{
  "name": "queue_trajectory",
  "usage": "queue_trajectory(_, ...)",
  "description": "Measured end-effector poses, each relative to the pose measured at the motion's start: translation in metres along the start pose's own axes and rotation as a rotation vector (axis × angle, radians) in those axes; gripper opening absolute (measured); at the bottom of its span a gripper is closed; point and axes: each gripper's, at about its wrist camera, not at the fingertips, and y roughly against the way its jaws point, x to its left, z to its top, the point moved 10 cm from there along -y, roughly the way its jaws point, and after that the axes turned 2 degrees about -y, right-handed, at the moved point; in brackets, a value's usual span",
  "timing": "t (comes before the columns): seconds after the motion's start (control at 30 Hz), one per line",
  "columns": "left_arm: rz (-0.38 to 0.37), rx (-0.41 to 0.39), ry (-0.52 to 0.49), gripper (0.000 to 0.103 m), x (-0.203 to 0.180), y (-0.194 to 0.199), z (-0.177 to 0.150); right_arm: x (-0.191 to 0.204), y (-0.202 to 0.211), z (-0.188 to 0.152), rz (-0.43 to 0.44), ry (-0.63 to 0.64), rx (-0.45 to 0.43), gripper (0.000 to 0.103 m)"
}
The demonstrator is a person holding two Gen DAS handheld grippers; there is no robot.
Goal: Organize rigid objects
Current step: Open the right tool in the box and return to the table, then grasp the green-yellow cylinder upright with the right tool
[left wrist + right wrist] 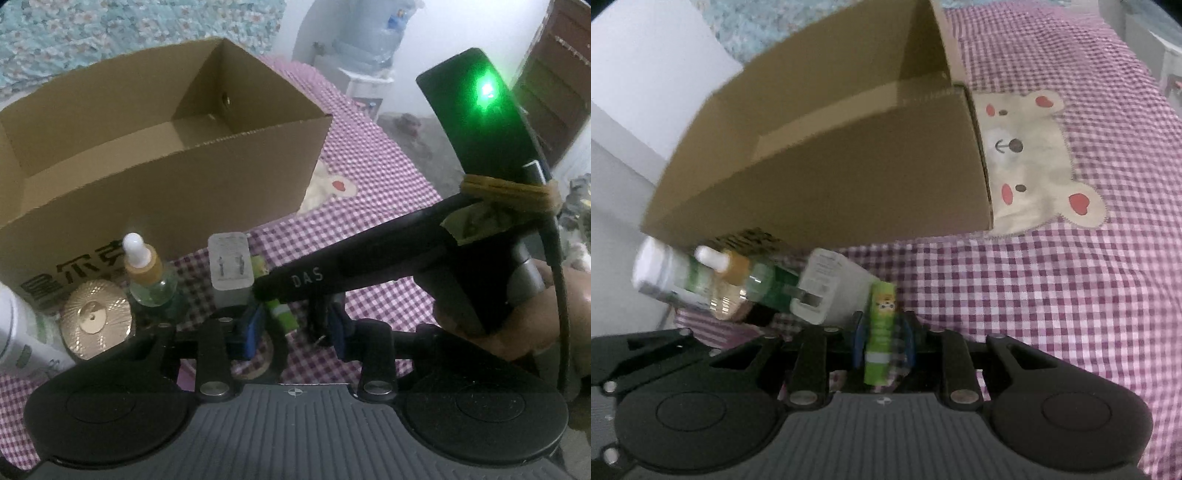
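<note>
An open cardboard box point(155, 147) stands on a purple checked cloth; it also shows in the right wrist view point(827, 162). In front of it stand a dropper bottle point(146, 275), a white charger point(231, 264), a gold round lid point(96, 319) and a white bottle point(16, 332). My right gripper point(882, 341) is shut on a green glue stick point(881, 328), held upright just right of the charger point(831, 286). My left gripper point(295, 328) is open and empty, low over the cloth, with the right gripper's body point(369, 266) crossing in front of it.
The cloth has a bear patch point(1030, 155) to the right of the box. A water dispenser point(369, 55) and a dark wooden cabinet point(557, 85) stand beyond the table's far edge. A tape roll point(258, 363) lies under my left gripper.
</note>
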Motion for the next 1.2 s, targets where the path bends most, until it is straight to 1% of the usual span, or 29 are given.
queue_trajectory(0.03, 0.0, 0.004, -0.002, 0.037, 0.001, -0.001, 0.0, 0.001, 0.0, 0.0, 0.009, 0.009, -0.008, 0.021)
queue_trajectory(0.1, -0.002, 0.011, -0.001, 0.037, 0.002, -0.003, -0.001, 0.0, 0.001, 0.0, 0.008, 0.01, -0.007, 0.016)
queue_trajectory(0.13, -0.004, 0.013, 0.002, 0.037, 0.003, -0.004, -0.001, -0.002, 0.002, -0.001, 0.015, 0.003, -0.005, 0.016)
queue_trajectory(0.2, -0.008, 0.017, 0.005, 0.036, 0.005, -0.006, 0.0, -0.009, 0.005, -0.002, 0.043, -0.043, -0.003, 0.016)
queue_trajectory(0.33, -0.012, 0.028, -0.002, 0.033, 0.007, -0.009, 0.001, -0.02, 0.015, -0.003, 0.143, -0.163, -0.011, 0.016)
queue_trajectory(0.43, -0.014, 0.03, -0.007, 0.03, 0.006, -0.008, 0.001, -0.022, 0.029, -0.003, 0.178, -0.189, -0.042, 0.016)
queue_trajectory(0.6, -0.026, 0.004, -0.017, 0.027, -0.002, 0.0, 0.007, -0.017, 0.051, -0.01, 0.192, -0.195, -0.088, 0.015)
queue_trajectory(0.63, -0.028, 0.0, -0.018, 0.027, -0.004, -0.003, 0.01, -0.015, 0.056, -0.012, 0.192, -0.195, -0.096, 0.015)
queue_trajectory(0.67, -0.032, -0.004, -0.019, 0.026, -0.005, 0.0, 0.01, -0.013, 0.06, -0.013, 0.191, -0.192, -0.103, 0.014)
queue_trajectory(0.7, -0.035, -0.008, -0.024, 0.027, -0.008, 0.0, 0.012, -0.01, 0.066, -0.014, 0.19, -0.186, -0.112, 0.008)
queue_trajectory(0.73, -0.036, -0.014, -0.03, 0.027, -0.01, 0.003, 0.013, -0.011, 0.072, -0.015, 0.192, -0.18, -0.12, 0.005)
queue_trajectory(0.8, -0.035, -0.032, -0.043, 0.027, -0.016, 0.011, 0.015, -0.007, 0.079, -0.009, 0.192, -0.17, -0.14, 0.005)
queue_trajectory(0.9, -0.031, -0.055, -0.042, 0.027, -0.019, 0.019, 0.018, 0.001, 0.089, -0.008, 0.17, -0.144, -0.165, 0.005)
queue_trajectory(1.03, -0.022, -0.081, -0.036, 0.027, -0.02, 0.03, 0.015, 0.001, 0.099, -0.012, 0.162, -0.15, -0.173, 0.005)
queue_trajectory(1.2, -0.012, -0.095, -0.02, 0.027, -0.012, 0.037, 0.014, 0.0, 0.114, -0.017, 0.155, -0.162, -0.181, 0.007)
